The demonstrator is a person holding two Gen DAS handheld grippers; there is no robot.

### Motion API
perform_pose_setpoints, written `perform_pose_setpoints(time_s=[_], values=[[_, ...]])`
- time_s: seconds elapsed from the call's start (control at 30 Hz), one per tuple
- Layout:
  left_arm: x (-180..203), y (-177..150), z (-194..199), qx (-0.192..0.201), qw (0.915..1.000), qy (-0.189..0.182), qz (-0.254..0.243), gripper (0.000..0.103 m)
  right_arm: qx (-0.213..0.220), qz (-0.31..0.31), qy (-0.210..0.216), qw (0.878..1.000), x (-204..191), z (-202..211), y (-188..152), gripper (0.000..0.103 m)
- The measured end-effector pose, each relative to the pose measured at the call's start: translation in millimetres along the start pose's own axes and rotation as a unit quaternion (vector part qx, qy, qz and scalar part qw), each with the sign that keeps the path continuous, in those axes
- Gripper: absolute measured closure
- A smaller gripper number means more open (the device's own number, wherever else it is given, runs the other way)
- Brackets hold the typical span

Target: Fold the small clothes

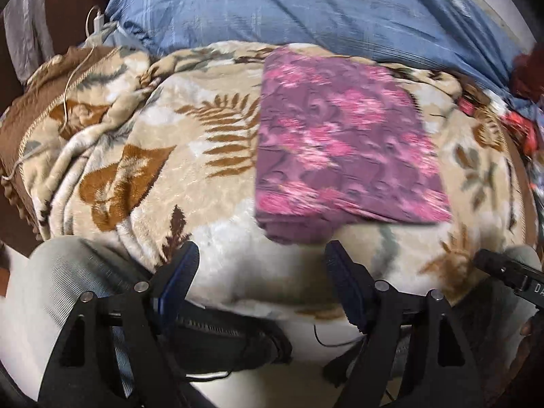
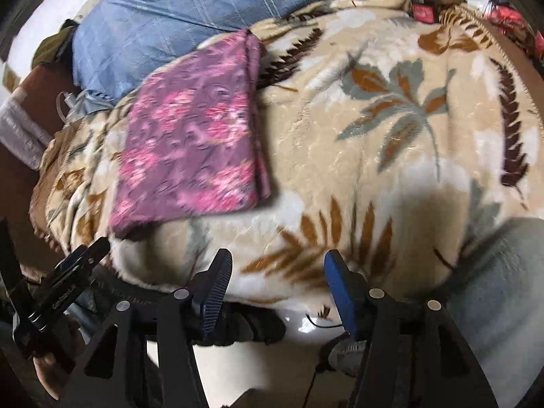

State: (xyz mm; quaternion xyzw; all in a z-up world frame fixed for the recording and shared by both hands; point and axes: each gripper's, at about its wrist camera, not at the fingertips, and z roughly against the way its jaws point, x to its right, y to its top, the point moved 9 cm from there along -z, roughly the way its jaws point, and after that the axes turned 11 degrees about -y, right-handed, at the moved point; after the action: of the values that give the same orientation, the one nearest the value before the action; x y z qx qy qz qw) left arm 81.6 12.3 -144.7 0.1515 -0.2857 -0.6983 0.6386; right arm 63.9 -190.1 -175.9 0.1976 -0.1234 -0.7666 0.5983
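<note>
**Both grippers open and empty, folded cloth on blanket**

Left gripper (image 1: 260,260): jaws wide apart, nothing between the blue pads. It points down at the near edge of the blanket (image 1: 190,183). Behind the left finger, a grey-clad knee (image 1: 68,272). Far left on the blanket, a white cable (image 1: 73,78) runs up to a charger.

Cloth (image 1: 343,146): purple with pink flowers, folded to a flat rectangle, layered edges showing at its near corner. It lies on the blanket just beyond and right of the left gripper, not touching it. Behind it, a blue checked quilt (image 1: 306,10).

Right gripper (image 2: 277,263): jaws apart, narrower than the left, empty. In the right wrist view the cloth (image 2: 190,139) lies up and to the left, well clear of the fingers; the left gripper's black tip (image 2: 74,265) shows at lower left, near the cloth's near corner. Leaf-print blanket (image 2: 374,142) fills the middle; a grey-clad leg (image 2: 503,292) at lower right. Frames are motion-blurred.
</note>
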Motion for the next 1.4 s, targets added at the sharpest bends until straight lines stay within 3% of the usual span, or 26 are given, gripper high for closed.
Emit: perform_pose_setpoints(time_s=[0.23, 0.67, 0.9, 1.4], values=[[27.1, 8.1, 52.6, 0.019, 0.9992, 0.010, -0.034, 0.027, 0.041, 0.023, -0.003, 0.999, -12.3, 59.3, -5.2, 0.043], [30.1, 28.2, 130.3, 0.077, 0.9969, -0.013, -0.009, 0.027, 0.116, 0.067, -0.028, 0.991, -48.1, 130.6, 13.4, 0.040], [28.0, 32.9, 151.8, 0.106, 0.9941, -0.022, 0.004, 0.026, 0.150, 0.072, -0.041, 0.985, -53.4, 158.5, 11.5, 0.039], [37.4, 23.7, 163.5, 0.112, 0.9933, -0.029, -0.002, 0.026, 0.191, 0.080, -0.044, 0.977, -63.4, 193.5, 4.9, 0.036]])
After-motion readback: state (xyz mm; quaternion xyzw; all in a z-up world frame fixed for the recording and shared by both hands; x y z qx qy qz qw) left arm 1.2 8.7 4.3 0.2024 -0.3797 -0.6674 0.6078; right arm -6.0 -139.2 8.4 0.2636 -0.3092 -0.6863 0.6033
